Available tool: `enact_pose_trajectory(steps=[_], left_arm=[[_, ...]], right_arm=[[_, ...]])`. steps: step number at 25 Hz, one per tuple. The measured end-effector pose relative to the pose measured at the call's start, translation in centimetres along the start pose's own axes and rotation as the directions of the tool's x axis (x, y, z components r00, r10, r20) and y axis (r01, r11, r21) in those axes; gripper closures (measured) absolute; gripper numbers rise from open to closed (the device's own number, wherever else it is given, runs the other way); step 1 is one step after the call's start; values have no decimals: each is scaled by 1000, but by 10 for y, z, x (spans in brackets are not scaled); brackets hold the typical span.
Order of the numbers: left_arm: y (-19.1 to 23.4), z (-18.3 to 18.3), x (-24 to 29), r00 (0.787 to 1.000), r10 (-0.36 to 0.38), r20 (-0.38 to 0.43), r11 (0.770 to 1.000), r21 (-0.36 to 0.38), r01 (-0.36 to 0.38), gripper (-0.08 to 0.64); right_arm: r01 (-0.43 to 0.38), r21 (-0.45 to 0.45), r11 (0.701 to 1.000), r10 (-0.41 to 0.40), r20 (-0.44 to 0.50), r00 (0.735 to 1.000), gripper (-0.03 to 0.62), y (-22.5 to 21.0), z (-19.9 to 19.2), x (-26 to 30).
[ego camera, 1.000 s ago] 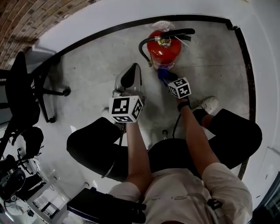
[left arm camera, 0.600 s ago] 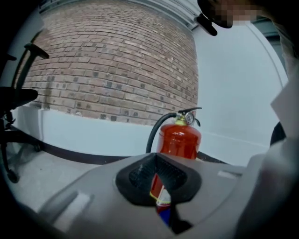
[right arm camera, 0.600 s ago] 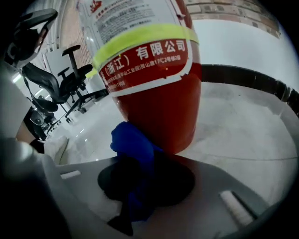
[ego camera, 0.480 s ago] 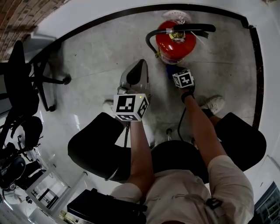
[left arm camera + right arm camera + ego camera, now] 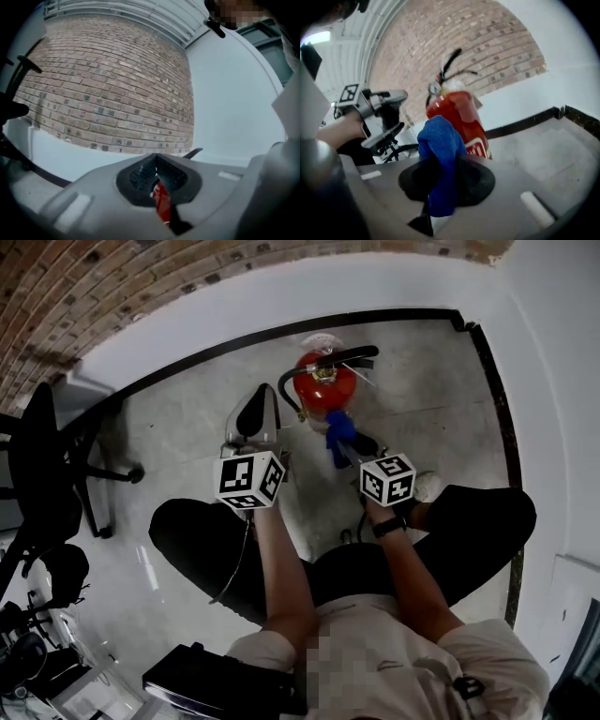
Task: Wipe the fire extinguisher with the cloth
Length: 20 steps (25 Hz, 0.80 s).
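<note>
A red fire extinguisher [image 5: 323, 382] with a black hose and lever stands on the grey floor near the wall. In the right gripper view the extinguisher [image 5: 461, 117] rises just behind the blue cloth [image 5: 439, 150]. My right gripper [image 5: 443, 174] is shut on that cloth. From the head view the cloth [image 5: 337, 430] hangs from the right gripper [image 5: 352, 442] at the extinguisher's near side; contact is unclear. My left gripper [image 5: 259, 397] hovers left of the extinguisher, shut and holding nothing. Through the left gripper [image 5: 155, 161] only a red sliver of the extinguisher [image 5: 162, 206] shows.
A brick wall [image 5: 103, 282] above a white skirting and a black floor strip [image 5: 225, 307] bounds the corner. A black office chair [image 5: 56, 451] stands at the left. The person's dark trouser legs and a white shoe [image 5: 428, 486] lie below the grippers.
The right gripper and cloth have drawn back from the extinguisher toward the person. The left gripper stays shut at its left. The head camera has shifted, so more brick wall shows.
</note>
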<state>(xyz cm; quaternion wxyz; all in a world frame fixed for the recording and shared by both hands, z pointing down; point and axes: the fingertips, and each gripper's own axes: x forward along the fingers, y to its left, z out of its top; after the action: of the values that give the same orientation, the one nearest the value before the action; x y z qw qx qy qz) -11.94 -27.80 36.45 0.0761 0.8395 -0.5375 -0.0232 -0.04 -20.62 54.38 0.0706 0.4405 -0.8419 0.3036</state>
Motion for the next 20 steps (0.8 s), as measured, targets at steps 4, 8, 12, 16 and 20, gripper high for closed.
enact_pose_trajectory(steps=[4,8,12,16,20], left_arm=[[-14,16,7,999,-27,25,1000,10,27,558],[-19,13,1,1000,-14,19,1000,8,14,558],[-24,-2,-4,1000,-24,-18,1000,14,25,558],[-22,-15,-8,999,-36,-40,999,15,37,558],[-28,-32,-1,996,-55,-67,998,0,55,558]], right_arm=[[-39,-65,997,52,226,973,515,25,100,-32],[-99,-73,992,116,290,950,515,33,143,-19],[-96,-26,995,99,303,948,517,21,131,-10],[-56,41,998,44,244,969,517,6,86,-11],[51,74,996,-56,73,996,518,-31,16,15]])
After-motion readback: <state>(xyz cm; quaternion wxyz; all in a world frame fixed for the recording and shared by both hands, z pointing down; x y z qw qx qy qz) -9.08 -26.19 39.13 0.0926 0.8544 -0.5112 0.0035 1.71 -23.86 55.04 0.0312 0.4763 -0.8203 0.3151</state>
